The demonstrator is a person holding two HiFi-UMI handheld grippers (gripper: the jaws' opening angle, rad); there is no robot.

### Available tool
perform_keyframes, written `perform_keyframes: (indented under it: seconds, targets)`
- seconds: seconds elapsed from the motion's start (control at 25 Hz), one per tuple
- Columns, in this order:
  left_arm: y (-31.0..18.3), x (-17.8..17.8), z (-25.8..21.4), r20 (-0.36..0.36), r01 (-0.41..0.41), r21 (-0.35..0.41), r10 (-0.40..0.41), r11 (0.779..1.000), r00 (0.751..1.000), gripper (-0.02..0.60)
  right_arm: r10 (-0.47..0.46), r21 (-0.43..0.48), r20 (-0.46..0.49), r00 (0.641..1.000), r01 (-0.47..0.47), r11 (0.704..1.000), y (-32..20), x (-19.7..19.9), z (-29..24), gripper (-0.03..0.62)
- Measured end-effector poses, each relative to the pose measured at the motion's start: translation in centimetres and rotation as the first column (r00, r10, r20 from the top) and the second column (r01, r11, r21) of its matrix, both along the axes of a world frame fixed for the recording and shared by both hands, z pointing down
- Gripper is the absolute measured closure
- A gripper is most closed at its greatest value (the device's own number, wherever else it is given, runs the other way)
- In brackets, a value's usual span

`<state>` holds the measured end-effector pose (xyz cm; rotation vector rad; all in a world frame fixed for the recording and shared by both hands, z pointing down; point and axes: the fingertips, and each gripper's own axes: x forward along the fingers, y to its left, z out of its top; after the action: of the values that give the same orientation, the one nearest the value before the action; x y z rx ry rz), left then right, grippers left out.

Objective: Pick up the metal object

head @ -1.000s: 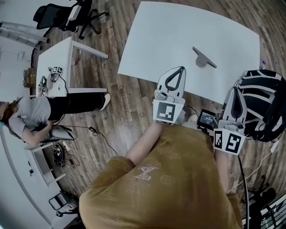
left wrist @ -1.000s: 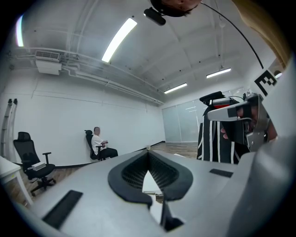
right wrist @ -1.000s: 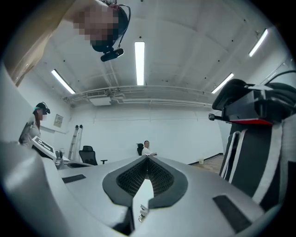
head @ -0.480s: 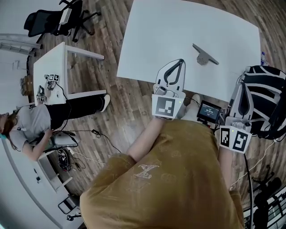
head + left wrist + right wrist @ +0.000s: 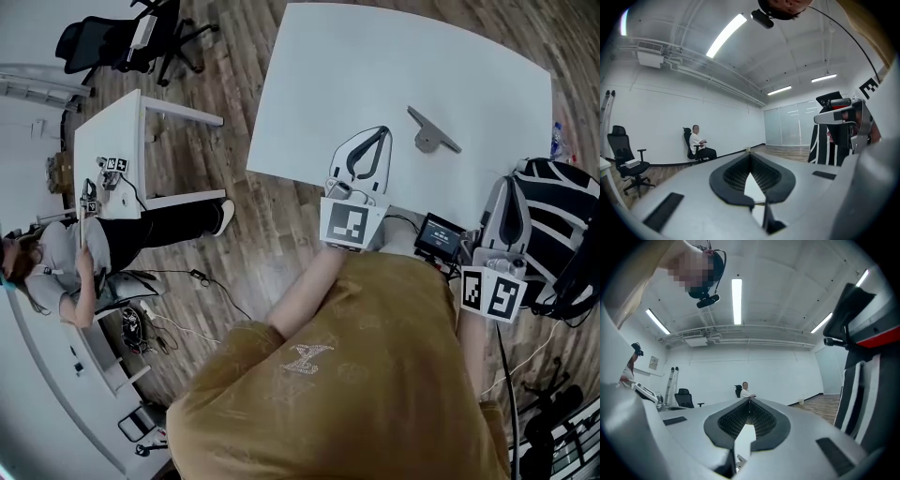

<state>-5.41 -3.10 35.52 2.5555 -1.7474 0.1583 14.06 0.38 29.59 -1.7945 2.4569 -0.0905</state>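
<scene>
One striped chair (image 5: 561,220) beside right gripper (image 5: 512,183)

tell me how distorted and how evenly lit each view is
Head view: fisheye bows the edges of the white table; light even, metal object sharp. Left gripper view: dark vignetted corners, ceiling light strip blown out. Right gripper view: same vignette, ceiling tube glaring.

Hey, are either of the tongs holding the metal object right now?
No, the metal object lies on the white table, apart from the left tongs and right tongs.
</scene>
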Motion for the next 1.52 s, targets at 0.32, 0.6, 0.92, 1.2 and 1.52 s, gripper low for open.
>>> perform_keyframes:
  seconds: [0.32,0.6,0.92,1.2,1.52]
  targets:
    - [-4.1,1.3,1.8,0.041,0.006,-0.039,-0.004,0.999,0.999,0.578,-0.057,-0.025,0.005,0.998,0.057,0.998,-4.0,0.5,1.2,0.583]
    - [-5.8,1.4,3.3,0.047,-0.004,-0.057,0.007,0.998,0.999,0.578,-0.103,-0.086,-0.022,0.994,0.100,0.991,-5.7,-0.9,3.8,0.583]
    - [-6.8,1.4,5.2,0.081,-0.067,-0.121,0.077,0.990,0.994,0.578,-0.072,-0.150,-0.121,0.990,0.053,0.987,-7.0,-2.2,7.1,0.583]
    - [-7.5,2.0,9.3,0.096,-0.123,-0.195,0.144,0.973,0.985,0.578,-0.121,-0.243,-0.204,0.971,0.070,0.967,-8.1,-4.0,11.6,0.583]
    - [-7.5,2.8,14.2,0.126,-0.169,-0.280,0.211,0.945,0.969,0.578,-0.226,-0.396,-0.268,0.937,0.107,0.912,-8.0,-5.6,17.8,0.583]
